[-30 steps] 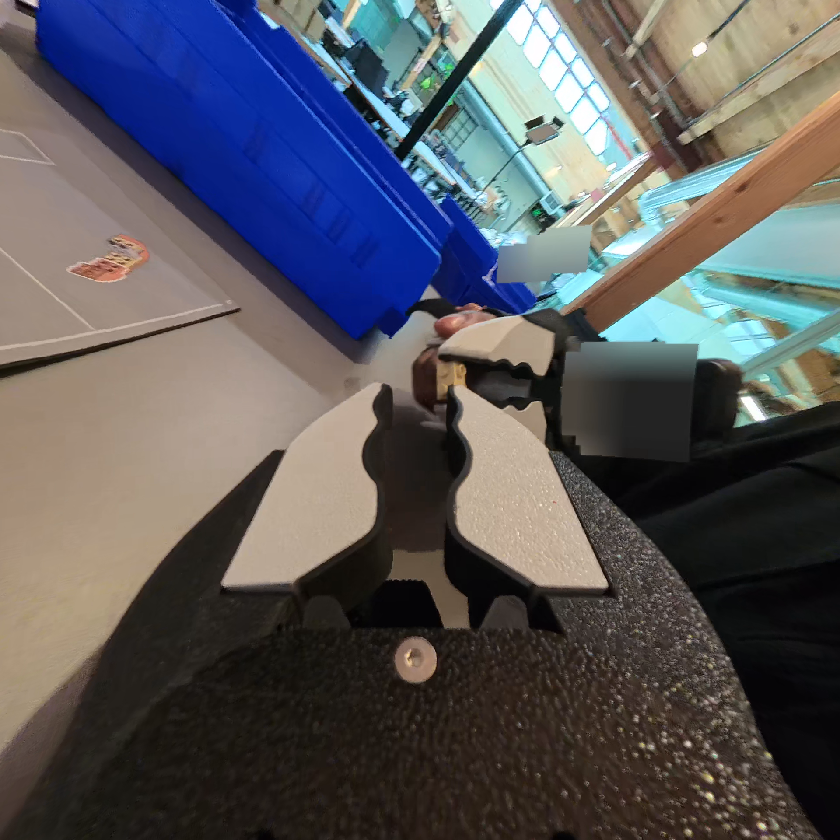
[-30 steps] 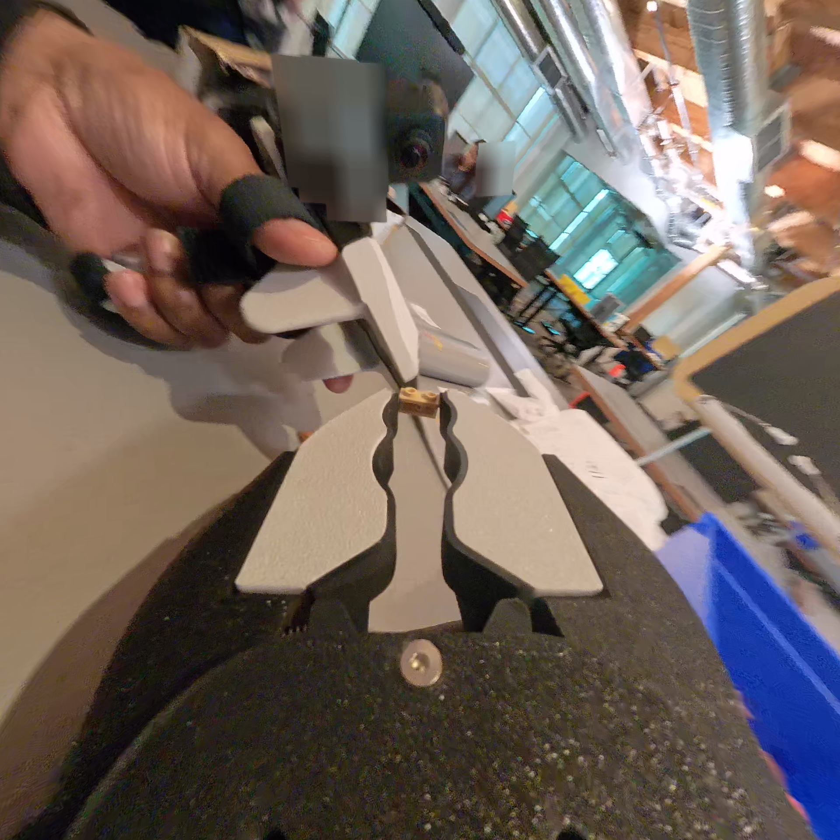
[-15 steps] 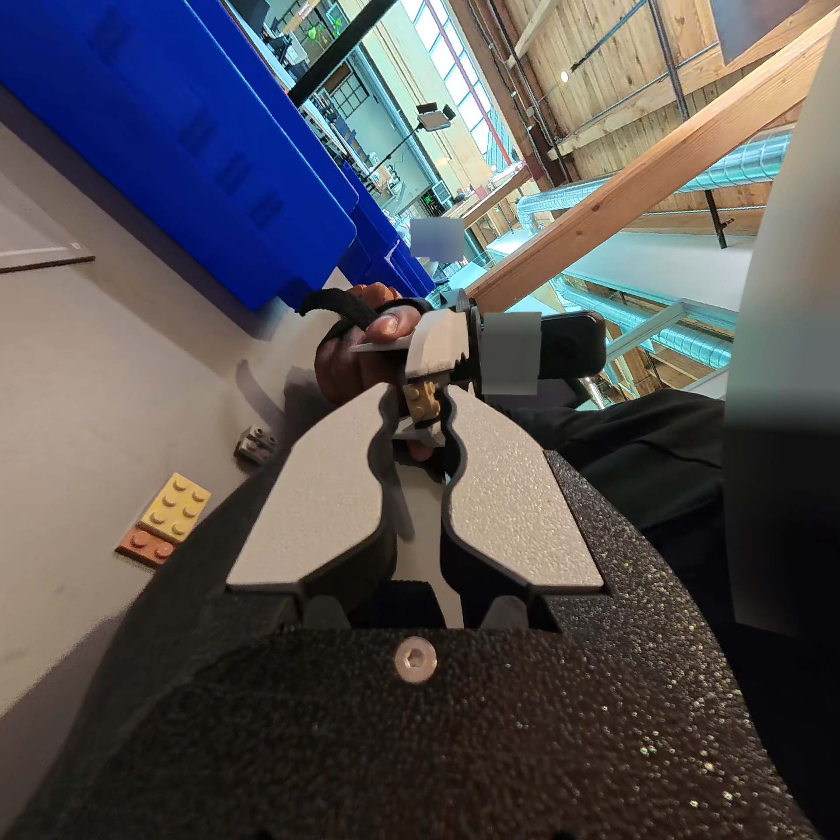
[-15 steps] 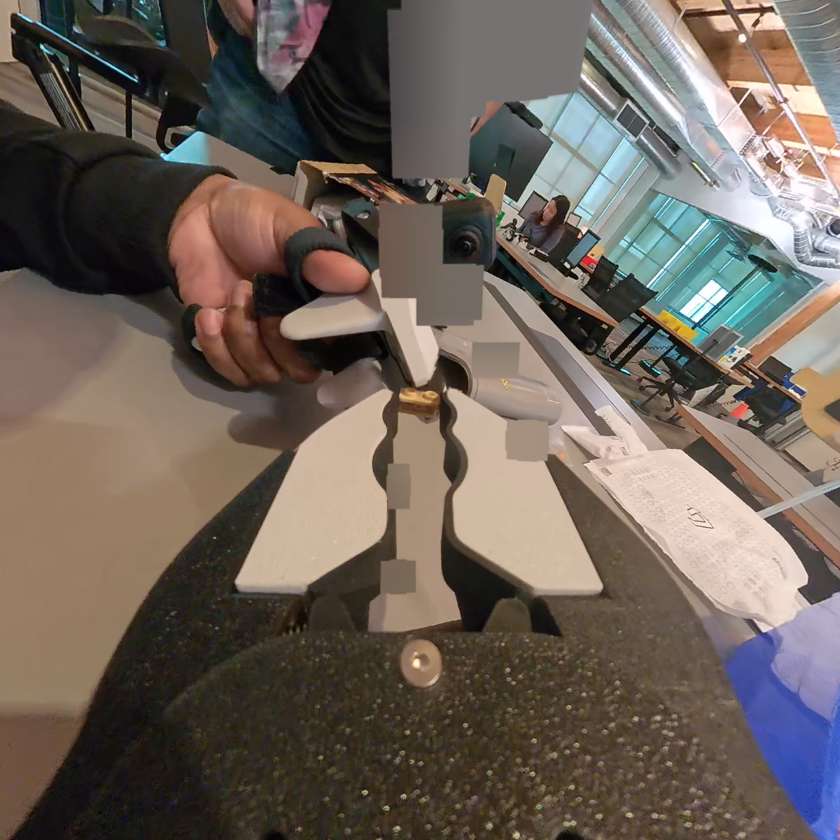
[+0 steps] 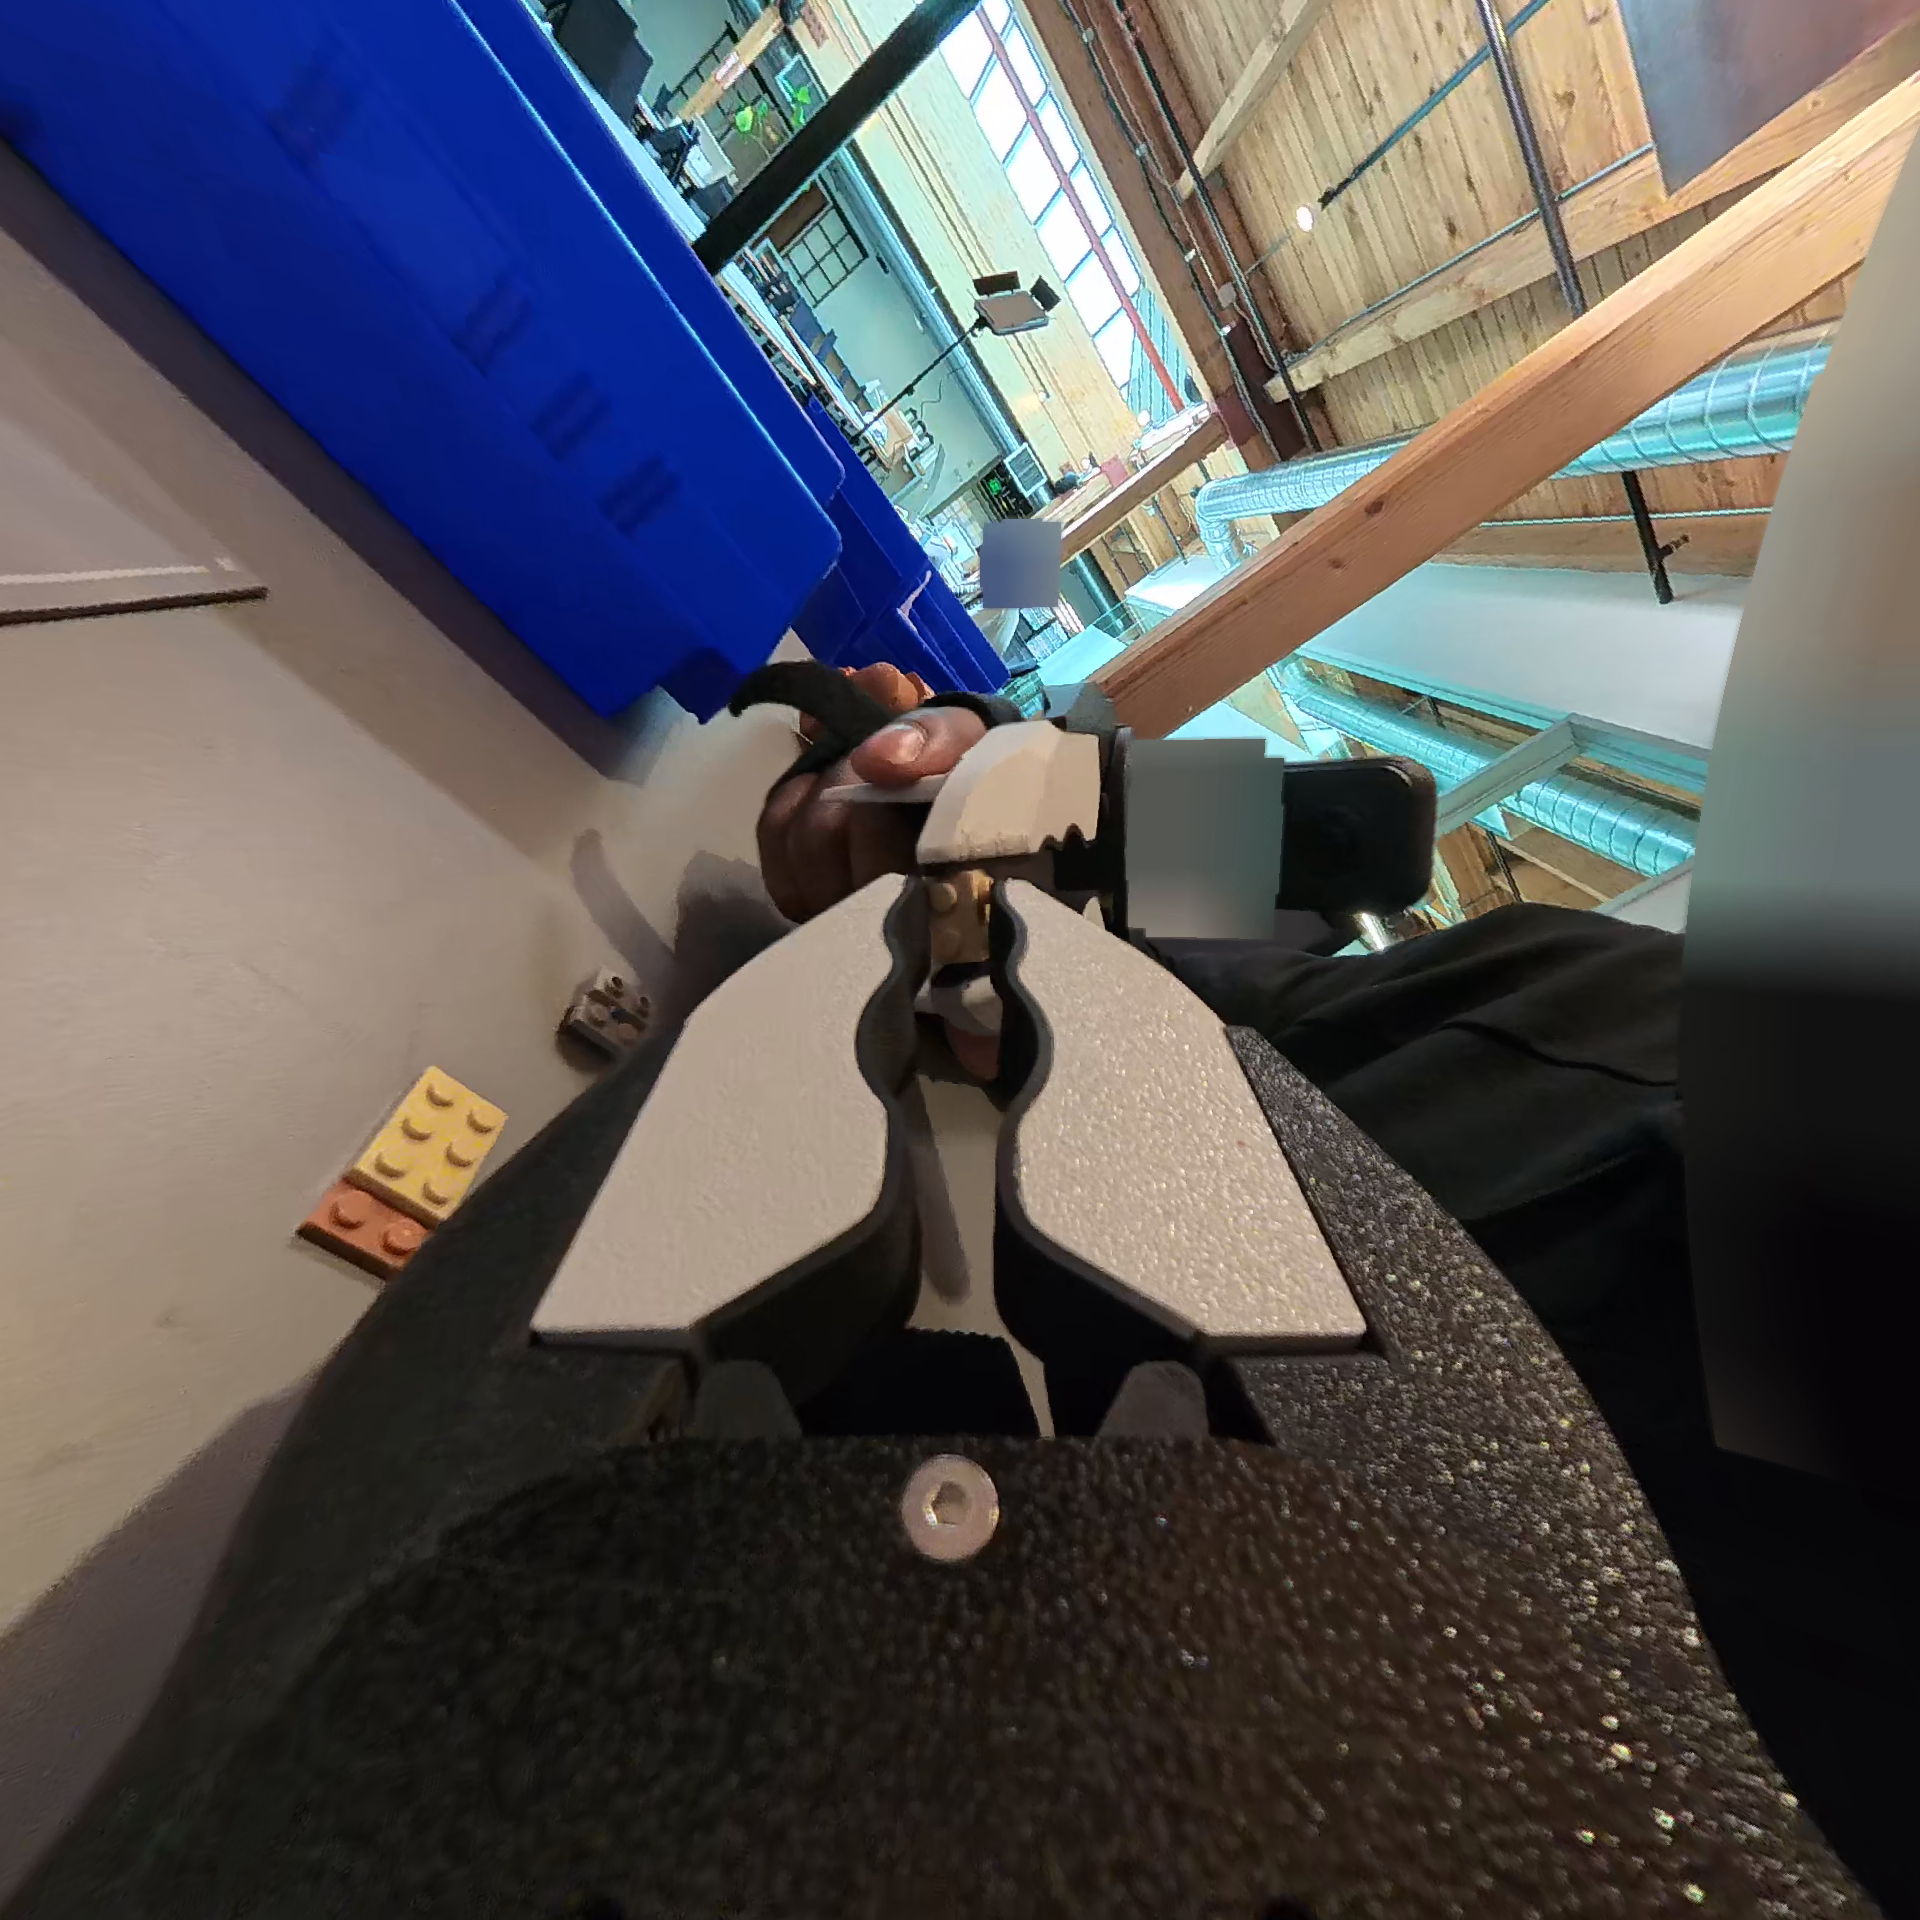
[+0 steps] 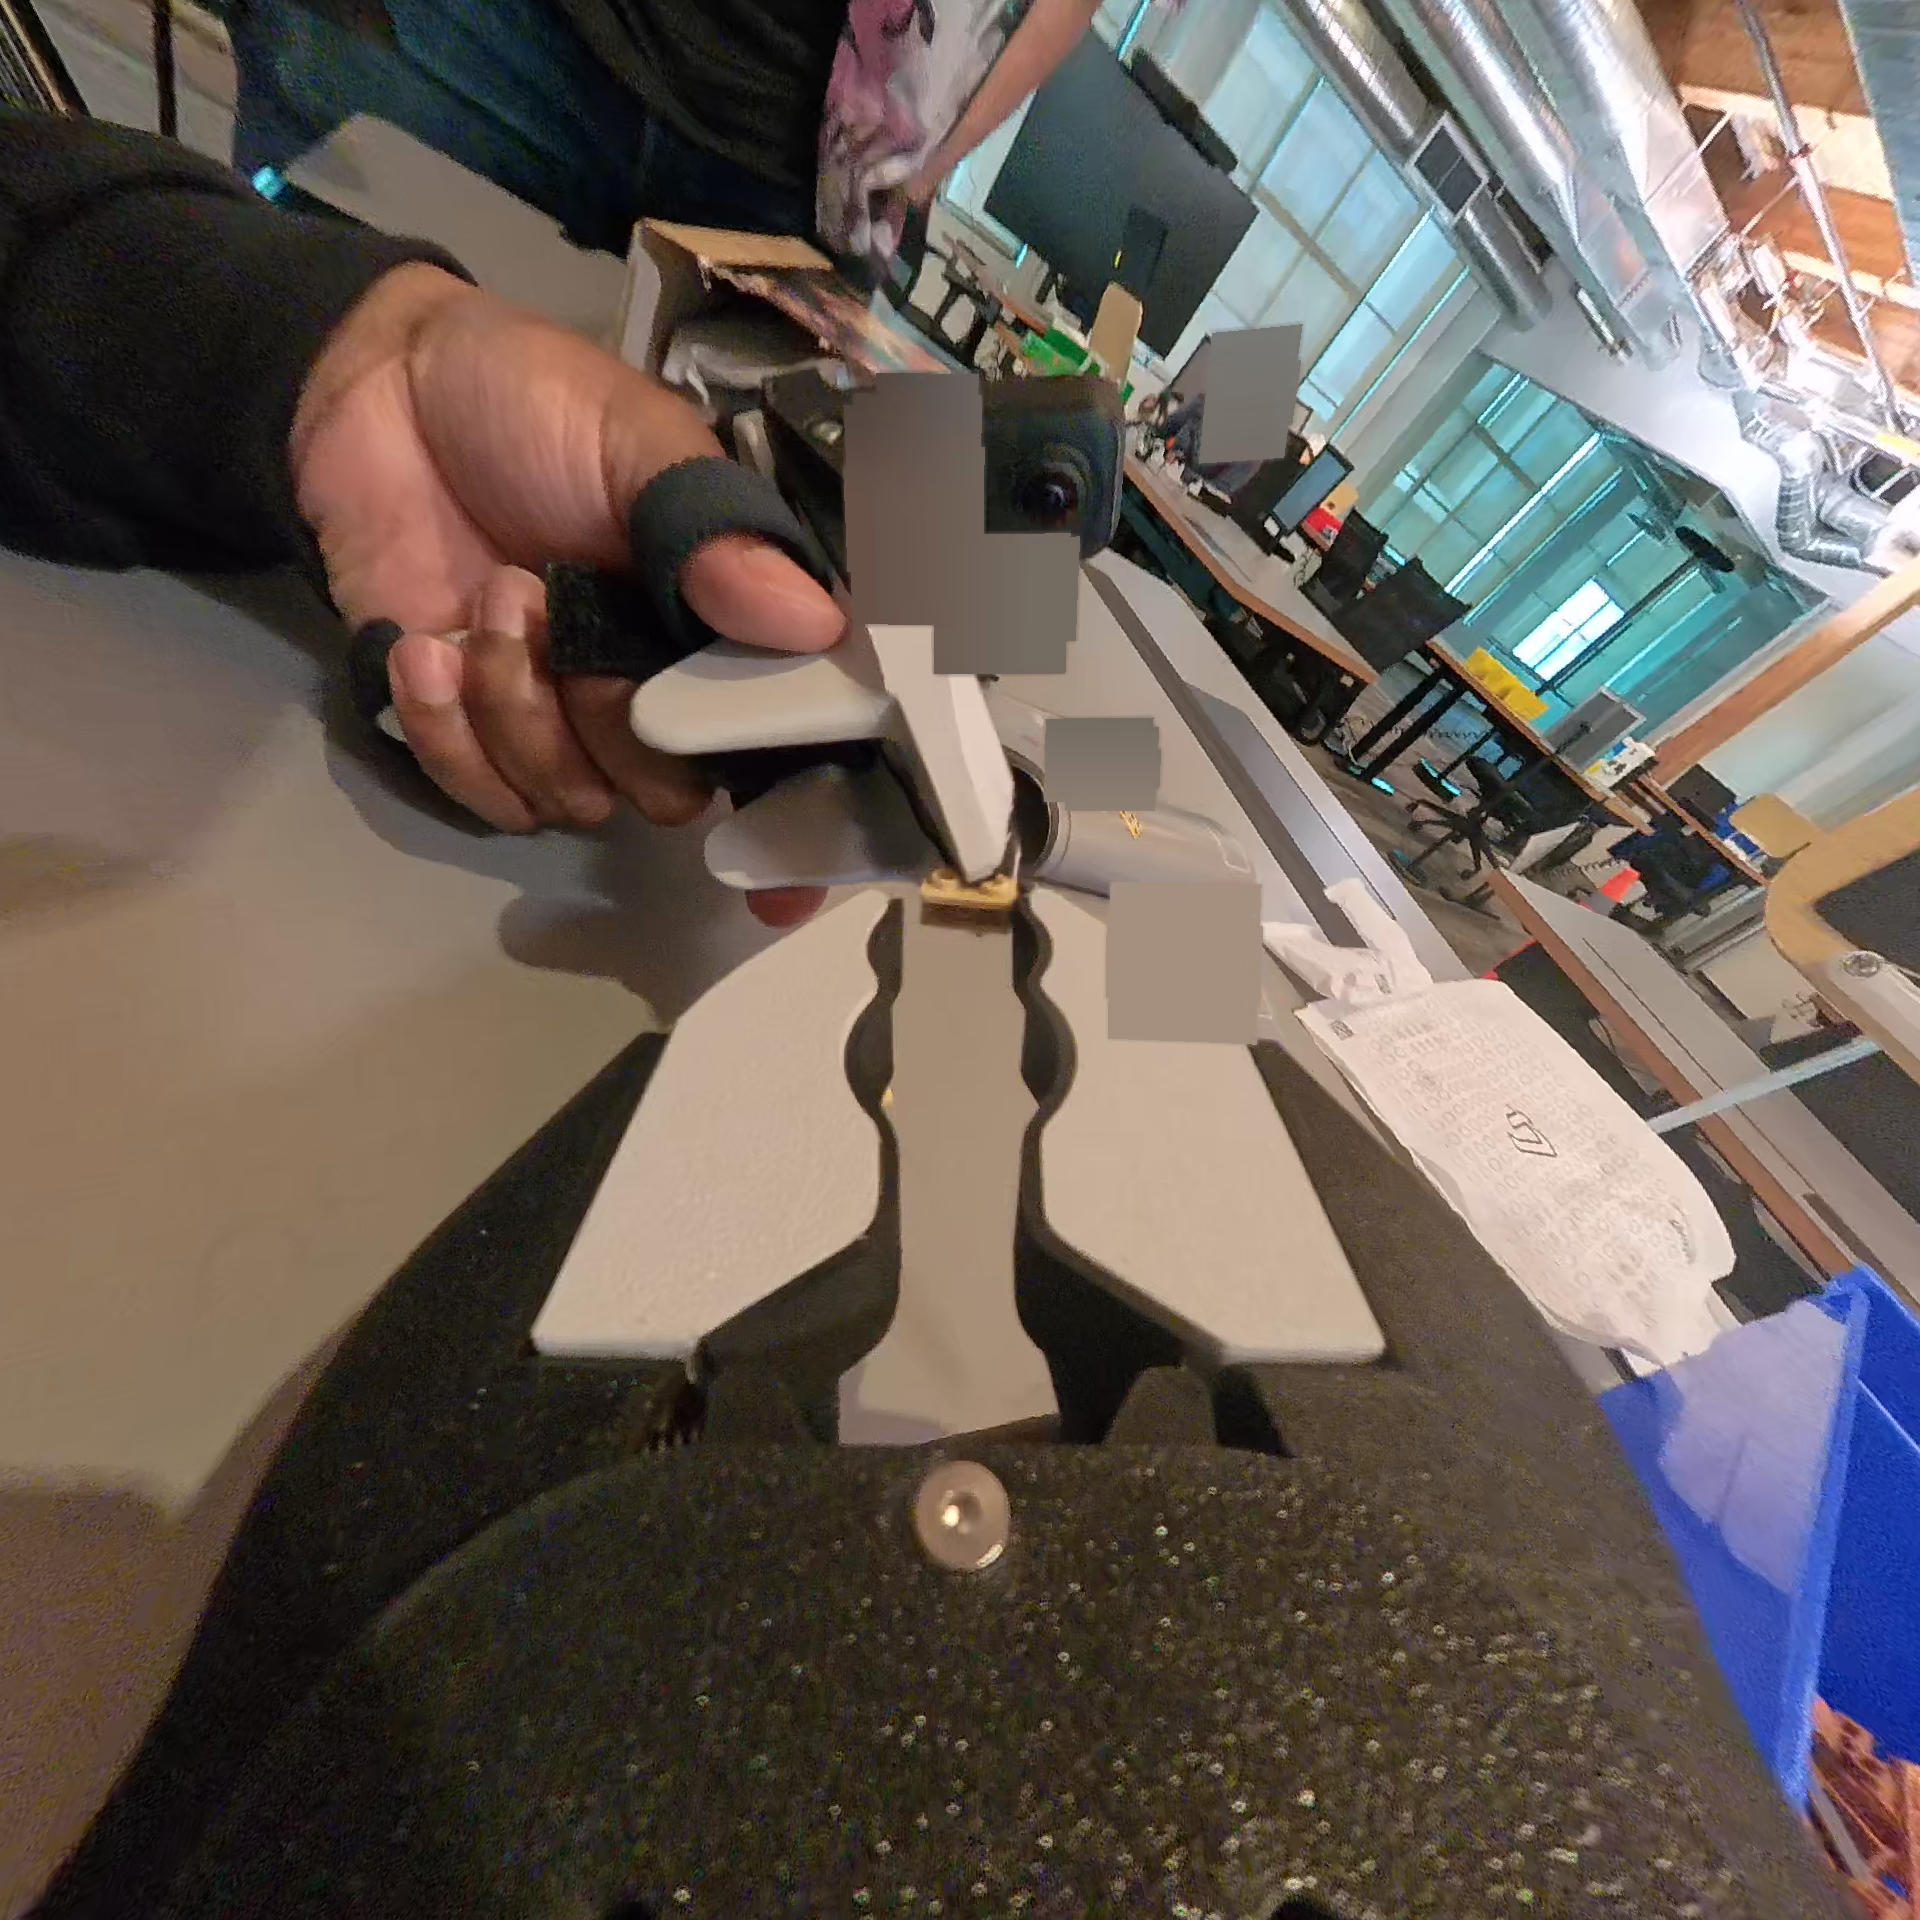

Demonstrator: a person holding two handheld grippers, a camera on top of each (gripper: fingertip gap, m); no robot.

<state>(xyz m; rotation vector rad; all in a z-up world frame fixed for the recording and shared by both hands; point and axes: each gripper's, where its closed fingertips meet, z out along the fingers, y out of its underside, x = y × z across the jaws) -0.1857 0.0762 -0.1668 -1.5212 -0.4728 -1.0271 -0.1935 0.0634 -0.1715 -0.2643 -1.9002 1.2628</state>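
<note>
A small tan brick (image 5: 958, 914) stands on edge between the fingertips of my left gripper (image 5: 954, 920), and both pads press on it. In the right wrist view the same tan brick (image 6: 966, 894) lies across the tips of my right gripper (image 6: 961, 914). The right jaws stand a little wider than the brick, with a sliver of gap at the left pad. The left gripper's fingers (image 6: 951, 769) come down onto the brick from above. The right gripper's upper finger (image 5: 997, 810) shows in the left wrist view, held by a hand (image 5: 831, 831).
On the grey table (image 5: 260, 883) lie a yellow plate (image 5: 431, 1143) on an orange plate (image 5: 364, 1231) and a small grey brick (image 5: 603, 1013). Blue bins (image 5: 416, 312) stand behind them. The right wrist view shows a white paper bag (image 6: 1507, 1143), a grey cylinder (image 6: 1132, 842) and a blue bin (image 6: 1787, 1507). Both grippers' tips are roughly 9 cm from the yellow plate (image 5: 431, 1143).
My left gripper's jaws have narrowed onto the tan brick held out by the right gripper. The right gripper's jaws have widened slightly around it. Both views have swung as the grippers met.
</note>
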